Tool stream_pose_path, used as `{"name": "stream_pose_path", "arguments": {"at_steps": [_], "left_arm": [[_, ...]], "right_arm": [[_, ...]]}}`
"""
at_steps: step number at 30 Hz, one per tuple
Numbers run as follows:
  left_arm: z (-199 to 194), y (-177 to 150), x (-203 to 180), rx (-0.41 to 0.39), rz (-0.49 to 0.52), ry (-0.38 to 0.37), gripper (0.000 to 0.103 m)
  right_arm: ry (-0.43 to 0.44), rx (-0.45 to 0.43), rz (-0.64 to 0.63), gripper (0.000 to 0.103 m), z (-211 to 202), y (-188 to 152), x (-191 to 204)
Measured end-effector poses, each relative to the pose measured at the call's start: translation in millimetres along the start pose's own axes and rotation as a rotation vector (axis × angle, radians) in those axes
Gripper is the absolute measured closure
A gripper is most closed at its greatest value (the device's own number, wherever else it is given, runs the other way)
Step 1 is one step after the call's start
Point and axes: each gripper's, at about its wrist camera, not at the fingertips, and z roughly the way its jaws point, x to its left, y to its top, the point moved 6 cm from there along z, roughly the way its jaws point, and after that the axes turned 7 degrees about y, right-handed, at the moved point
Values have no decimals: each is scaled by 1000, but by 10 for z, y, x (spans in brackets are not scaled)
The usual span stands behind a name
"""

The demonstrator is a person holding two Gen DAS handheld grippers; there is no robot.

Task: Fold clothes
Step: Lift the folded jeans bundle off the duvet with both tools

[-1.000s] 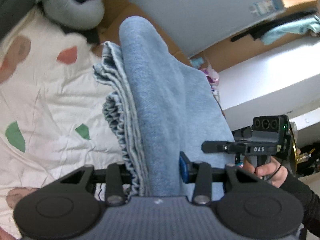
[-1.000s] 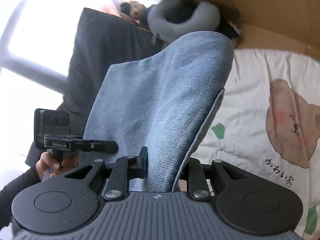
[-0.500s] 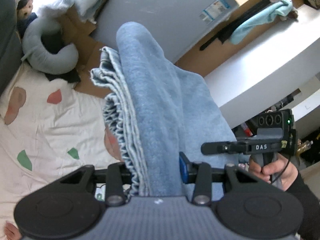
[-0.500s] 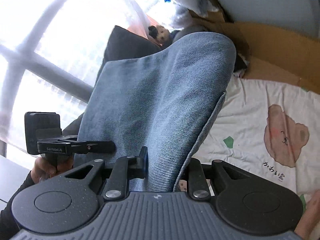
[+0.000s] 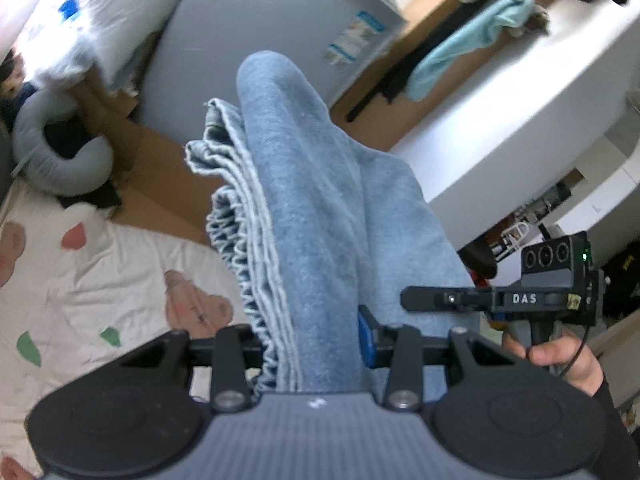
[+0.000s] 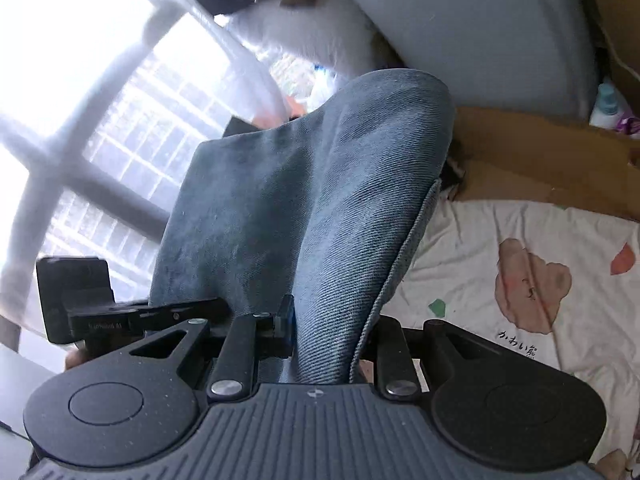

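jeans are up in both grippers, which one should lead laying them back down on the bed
Probably the left. The left gripper clamps the bunched hem end of the jeans, with open quilt just beside it. The right gripper holds a smooth fold, facing the window.

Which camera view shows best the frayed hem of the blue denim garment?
The left wrist view: the frayed hem runs in stacked wavy layers beside the left tool. The right wrist view shows only smooth denim and a stitched edge in the right tool.
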Motion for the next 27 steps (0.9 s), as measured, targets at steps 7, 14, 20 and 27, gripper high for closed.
{"name": "stream_pose_path", "arguments": {"at_steps": [7,14,20,27], "left_arm": [[295,57,-512,12,44,-49,62],[881,-37,-1008,60,83,-126,62],[1462,-177,-1421,106,101,-191,62],[1931,-316,-1832,139,129,-239,62]], "right_arm": [[-17,-66,-45,82,-581,82,-105],[-81,-132,-13,82,-1195,49,-512],[-146,-194,34,82,-1745,-30,-955],[-202,-259,56,82,-2267,-222,-1407]]}}
